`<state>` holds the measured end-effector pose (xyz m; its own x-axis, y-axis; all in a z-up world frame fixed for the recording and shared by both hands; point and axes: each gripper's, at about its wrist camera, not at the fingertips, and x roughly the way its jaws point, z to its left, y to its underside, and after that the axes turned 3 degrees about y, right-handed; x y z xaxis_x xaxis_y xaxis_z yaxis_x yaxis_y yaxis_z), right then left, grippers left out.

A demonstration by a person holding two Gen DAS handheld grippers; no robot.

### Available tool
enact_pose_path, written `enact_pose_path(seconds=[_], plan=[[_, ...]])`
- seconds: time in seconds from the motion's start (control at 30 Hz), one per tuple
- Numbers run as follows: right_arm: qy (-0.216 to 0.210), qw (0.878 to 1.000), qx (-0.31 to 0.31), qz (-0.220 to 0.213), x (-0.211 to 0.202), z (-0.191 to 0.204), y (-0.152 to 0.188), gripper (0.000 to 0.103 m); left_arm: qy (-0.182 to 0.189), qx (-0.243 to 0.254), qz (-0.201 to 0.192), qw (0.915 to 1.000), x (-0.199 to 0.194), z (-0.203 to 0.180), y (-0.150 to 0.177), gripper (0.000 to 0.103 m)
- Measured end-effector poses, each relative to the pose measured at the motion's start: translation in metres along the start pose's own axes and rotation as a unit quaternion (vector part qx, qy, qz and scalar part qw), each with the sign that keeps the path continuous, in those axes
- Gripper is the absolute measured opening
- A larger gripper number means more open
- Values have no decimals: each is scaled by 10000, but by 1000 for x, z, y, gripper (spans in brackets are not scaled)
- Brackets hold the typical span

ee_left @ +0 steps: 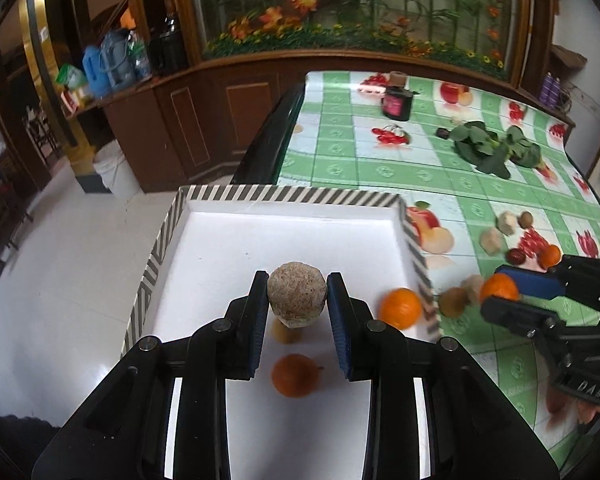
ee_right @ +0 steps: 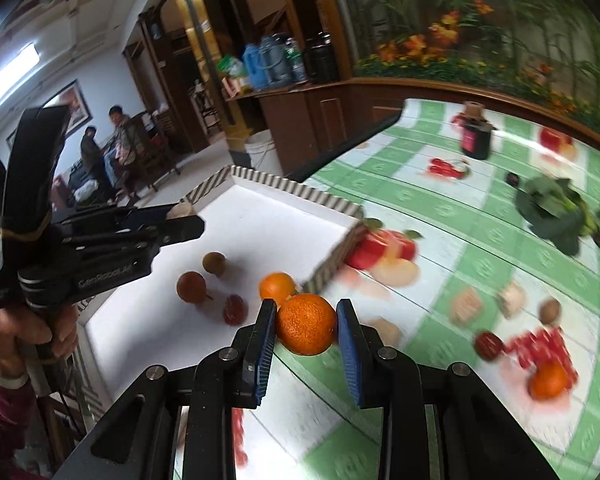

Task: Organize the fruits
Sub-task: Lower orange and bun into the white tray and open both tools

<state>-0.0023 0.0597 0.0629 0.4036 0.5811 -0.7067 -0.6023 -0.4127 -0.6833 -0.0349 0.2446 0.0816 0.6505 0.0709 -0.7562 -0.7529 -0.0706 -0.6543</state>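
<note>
Fruits are split between two spots: some sit in the white tray (ee_left: 228,240) with the striped rim, the rest are scattered on the desk (ee_left: 380,168) with its green checked cloth. Your left gripper (ee_left: 297,294) has its fingers clamped on a rough brownish round fruit (ee_left: 297,294), held above the tray floor. Under it in the tray there's an orange (ee_left: 401,308) by the right wall and a darker orange-brown fruit (ee_left: 296,375) closer to you. Your right gripper (ee_right: 306,326) is gripping another orange (ee_right: 306,323) just beside the tray's near corner, over the desk. Farther off, leafy greens (ee_left: 496,150) and a dark jar (ee_left: 397,102) sit well apart from the fruit pile.
</note>
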Motion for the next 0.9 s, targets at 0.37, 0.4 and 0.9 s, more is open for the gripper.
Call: enact_pose_path(seconds=[0.37, 0.4, 0.9], plan=[[-137, 9992, -280, 246, 57, 11, -38, 29, -109, -126, 301, 9994, 36, 17, -8, 29], [-131, 9992, -291, 261, 61, 12, -41, 29, -113, -127, 329, 9993, 39, 17, -9, 29], [-104, 9977, -310, 600, 107, 10, -51, 30, -67, -364, 557, 9978, 62, 29, -10, 29]])
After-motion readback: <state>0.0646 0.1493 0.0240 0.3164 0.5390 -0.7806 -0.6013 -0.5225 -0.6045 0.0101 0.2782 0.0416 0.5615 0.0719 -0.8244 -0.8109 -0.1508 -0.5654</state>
